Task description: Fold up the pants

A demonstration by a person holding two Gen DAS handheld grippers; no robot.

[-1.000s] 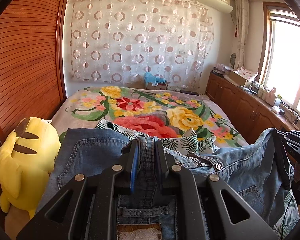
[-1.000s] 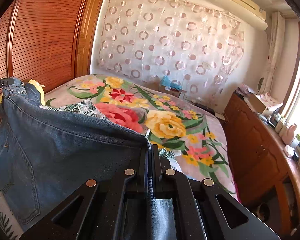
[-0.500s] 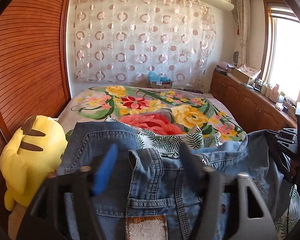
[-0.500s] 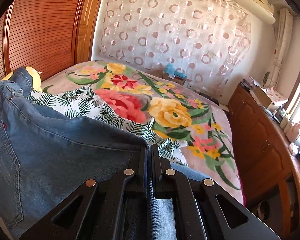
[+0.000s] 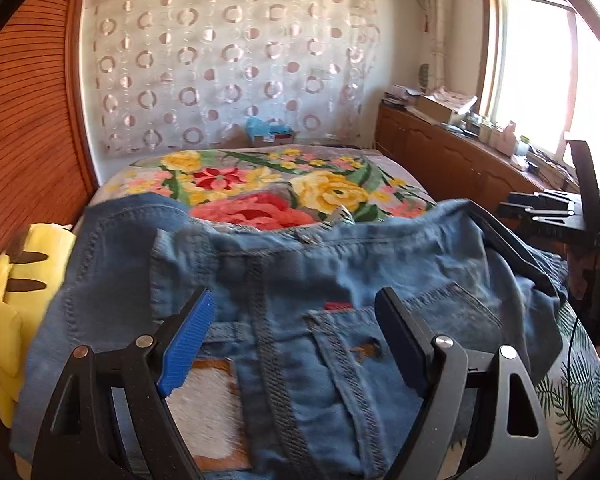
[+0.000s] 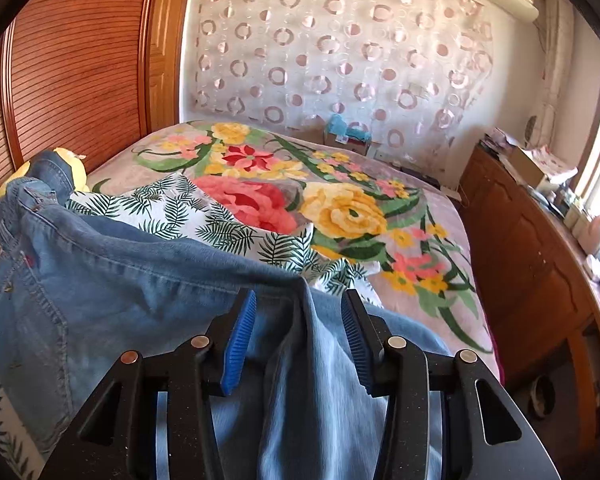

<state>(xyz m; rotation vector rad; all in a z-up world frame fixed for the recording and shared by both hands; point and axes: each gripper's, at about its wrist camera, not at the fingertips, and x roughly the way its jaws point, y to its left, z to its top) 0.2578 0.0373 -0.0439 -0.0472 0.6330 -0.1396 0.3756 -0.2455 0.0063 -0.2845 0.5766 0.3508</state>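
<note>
Blue jeans (image 5: 340,248) lie bunched on the bed, back side up, showing a leather waistband patch (image 5: 208,404) and a back pocket (image 5: 380,340). My left gripper (image 5: 294,294) hovers just over the waistband with its jaws wide open and nothing pinched. In the right wrist view the jeans (image 6: 100,280) spread out to the left. A raised denim fold (image 6: 300,320) stands between the blue pads of my right gripper (image 6: 299,294). Those jaws are opening, and the pads stand clear of the fold on both sides.
The bed carries a floral blanket (image 5: 332,192) and a palm-leaf cloth (image 6: 220,224) under the jeans. A yellow plush toy (image 5: 12,300) sits at the left by the wooden wardrobe (image 5: 28,120). A low wooden cabinet (image 6: 532,240) lines the right side below the window.
The left jaws opened off the waistband, and that gripper came down closer over the jeans. The right jaws, shut on the denim fold until half a second ago, have parted from it.
</note>
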